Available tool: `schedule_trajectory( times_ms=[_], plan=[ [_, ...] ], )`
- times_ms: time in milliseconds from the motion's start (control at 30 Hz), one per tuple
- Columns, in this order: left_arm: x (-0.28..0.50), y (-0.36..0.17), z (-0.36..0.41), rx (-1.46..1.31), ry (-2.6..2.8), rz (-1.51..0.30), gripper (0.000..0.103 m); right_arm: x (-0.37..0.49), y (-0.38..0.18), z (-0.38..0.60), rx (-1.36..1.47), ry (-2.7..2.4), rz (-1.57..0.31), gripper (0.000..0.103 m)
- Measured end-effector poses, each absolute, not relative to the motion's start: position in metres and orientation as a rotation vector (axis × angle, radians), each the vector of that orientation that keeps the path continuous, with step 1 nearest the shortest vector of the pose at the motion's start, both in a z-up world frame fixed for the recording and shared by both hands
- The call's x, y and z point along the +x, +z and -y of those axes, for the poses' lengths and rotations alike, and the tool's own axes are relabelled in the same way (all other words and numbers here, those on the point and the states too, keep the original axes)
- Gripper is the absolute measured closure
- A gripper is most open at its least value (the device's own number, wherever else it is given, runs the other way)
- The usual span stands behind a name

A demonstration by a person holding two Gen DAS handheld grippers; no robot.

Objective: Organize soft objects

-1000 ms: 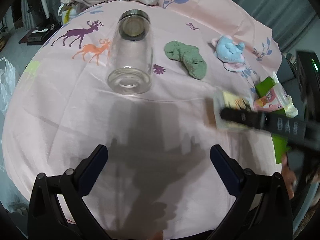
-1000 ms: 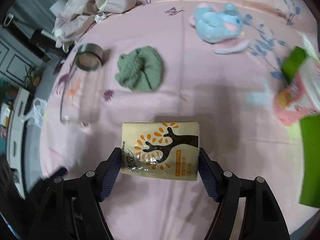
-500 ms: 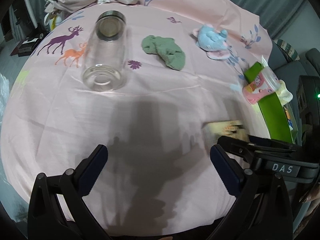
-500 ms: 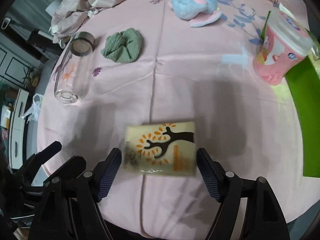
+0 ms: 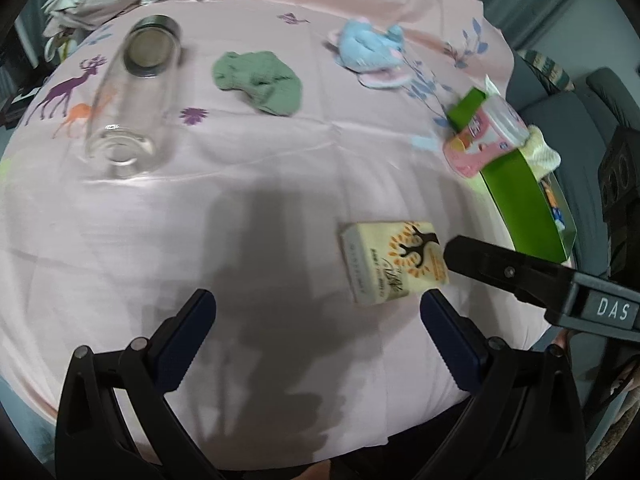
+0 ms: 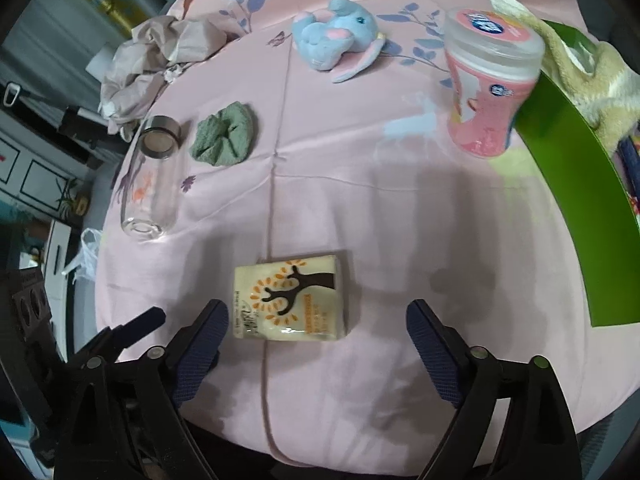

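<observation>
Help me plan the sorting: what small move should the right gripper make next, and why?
Probably draw the right gripper back and swing it toward the green cloth. Its jaws are opening, the tissue pack lies flat on the pink sheet, clear of the pads, and the cloth lies loose.

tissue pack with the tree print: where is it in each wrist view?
Left wrist: tissue pack lies right of centre, beside the right gripper's finger.
Right wrist: tissue pack lies low centre, ahead of the opening right gripper, nothing between the jaws.
Shared landmark: green cloth.
</observation>
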State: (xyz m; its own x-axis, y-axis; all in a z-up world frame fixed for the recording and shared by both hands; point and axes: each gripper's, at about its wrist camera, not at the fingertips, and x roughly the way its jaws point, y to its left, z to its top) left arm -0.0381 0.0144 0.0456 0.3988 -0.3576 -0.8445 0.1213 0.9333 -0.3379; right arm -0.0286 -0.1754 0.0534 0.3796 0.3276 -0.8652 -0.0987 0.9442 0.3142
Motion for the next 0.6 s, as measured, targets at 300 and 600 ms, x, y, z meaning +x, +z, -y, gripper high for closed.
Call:
schedule_trajectory(
  times_ms=[300,600],
  plan=[
    [-0.033,0.038,0.008,-0.258,-0.371,-1.119,0.001,-0.023,0.038,0.186,0.325,0.291,-1.176,0.011],
    [-0.027,0.027,0.019,-0.299,-0.404,-1.124,0.004,-0.016,0.026,0.182,0.343,0.33,-1.175,0.02]
  ],
)
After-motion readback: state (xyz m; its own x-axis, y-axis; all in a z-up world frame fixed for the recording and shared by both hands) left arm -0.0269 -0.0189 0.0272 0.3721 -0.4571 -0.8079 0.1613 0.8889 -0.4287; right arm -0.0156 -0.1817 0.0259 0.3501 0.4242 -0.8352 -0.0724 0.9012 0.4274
